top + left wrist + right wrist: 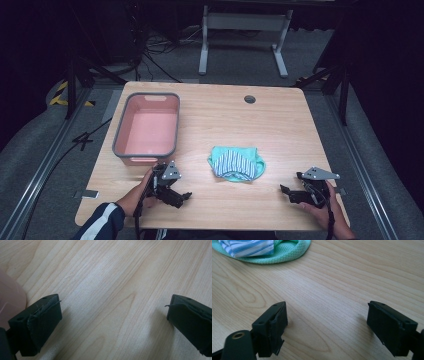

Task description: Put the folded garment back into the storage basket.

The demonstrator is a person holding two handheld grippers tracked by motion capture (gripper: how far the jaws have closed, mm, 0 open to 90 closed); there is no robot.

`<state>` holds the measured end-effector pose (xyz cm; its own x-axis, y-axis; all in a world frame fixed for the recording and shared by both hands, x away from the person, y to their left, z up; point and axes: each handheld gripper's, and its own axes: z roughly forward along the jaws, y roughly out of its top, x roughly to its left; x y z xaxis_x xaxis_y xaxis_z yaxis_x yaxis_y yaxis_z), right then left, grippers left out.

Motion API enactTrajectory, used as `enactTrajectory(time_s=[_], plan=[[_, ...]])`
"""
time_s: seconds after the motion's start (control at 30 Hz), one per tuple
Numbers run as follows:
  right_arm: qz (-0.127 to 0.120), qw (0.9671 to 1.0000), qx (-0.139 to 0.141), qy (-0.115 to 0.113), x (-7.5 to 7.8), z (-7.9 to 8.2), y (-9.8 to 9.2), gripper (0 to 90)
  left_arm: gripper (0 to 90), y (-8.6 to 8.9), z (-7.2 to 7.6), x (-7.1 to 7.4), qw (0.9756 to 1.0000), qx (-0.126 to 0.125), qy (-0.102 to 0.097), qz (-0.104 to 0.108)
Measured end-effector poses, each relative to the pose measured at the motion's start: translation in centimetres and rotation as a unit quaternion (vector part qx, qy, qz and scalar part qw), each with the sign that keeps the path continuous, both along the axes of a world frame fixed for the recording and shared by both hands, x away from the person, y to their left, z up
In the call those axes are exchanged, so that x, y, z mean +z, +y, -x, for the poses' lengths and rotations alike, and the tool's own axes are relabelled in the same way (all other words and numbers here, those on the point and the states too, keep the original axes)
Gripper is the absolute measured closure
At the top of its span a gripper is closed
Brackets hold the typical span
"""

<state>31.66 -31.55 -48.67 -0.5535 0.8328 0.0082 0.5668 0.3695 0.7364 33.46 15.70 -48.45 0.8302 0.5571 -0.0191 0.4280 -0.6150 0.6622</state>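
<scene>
Over by the left edge of the pale wooden counter (280,120) sits the empty pink rectangular plastic tub with a grey rim (147,125). Just in front of it, the left hand-held gripper (182,197) rests low, jaws wide apart on bare wood. Centre-front lies the bundled mint-green and blue-striped cloth (236,163). Near the front right corner, the right hand-held gripper (287,192) points at it, jaws spread, nothing between.

Your high view looks down on the whole table (280,125), while both gripper views skim close over its wood, the right one sharing the green cloth (287,251) at its upper left.
</scene>
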Motion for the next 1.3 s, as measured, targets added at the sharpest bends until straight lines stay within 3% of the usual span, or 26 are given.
enactTrajectory(time_s=[0.43, 0.7, 0.77, 0.87, 0.97, 1.13, 1.2, 1.3], plan=[[0.002, 1.0, -0.007, -0.001, 0.0, 0.1, 0.0, 16.8, 0.0, 0.0, 0.0, 0.0, 1.0, -0.001, 0.0, 0.0], [0.004, 1.0, -0.006, 0.001, 0.0, 0.0, -0.1, 15.5, 0.6, -0.3, -0.2, 0.3, 0.9998, -0.017, 0.003, -0.01], [0.003, 1.0, -0.005, 0.004, 0.1, 0.0, -0.1, 15.4, 3.9, -0.6, -0.1, 0.5, 0.9996, -0.024, 0.004, -0.015], [0.006, 0.9999, -0.008, 0.008, 0.2, 0.0, -0.1, 16.9, 20.1, -1.2, 0.0, 1.0, 0.9993, -0.028, -0.015, -0.022], [0.01, 0.9999, -0.008, 0.004, 0.5, 0.1, 0.2, 22.9, 17.5, -2.2, -0.5, 1.6, 0.9996, -0.023, -0.013, -0.013], [-0.007, 0.9998, 0.011, -0.018, 2.1, -0.2, 1.4, 31.7, 24.1, -3.7, -1.0, 2.9, 0.9991, -0.027, -0.032, 0.004], [-0.004, 0.9996, 0.019, -0.021, 2.5, -0.6, 2.3, 32.6, 27.3, -4.2, -1.2, 3.4, 0.9987, -0.023, -0.045, 0.004], [0.001, 0.9992, 0.032, -0.023, 2.8, -0.9, 3.1, 33.7, 27.8, -4.9, -1.8, 4.0, 0.9988, -0.019, -0.043, 0.01]])
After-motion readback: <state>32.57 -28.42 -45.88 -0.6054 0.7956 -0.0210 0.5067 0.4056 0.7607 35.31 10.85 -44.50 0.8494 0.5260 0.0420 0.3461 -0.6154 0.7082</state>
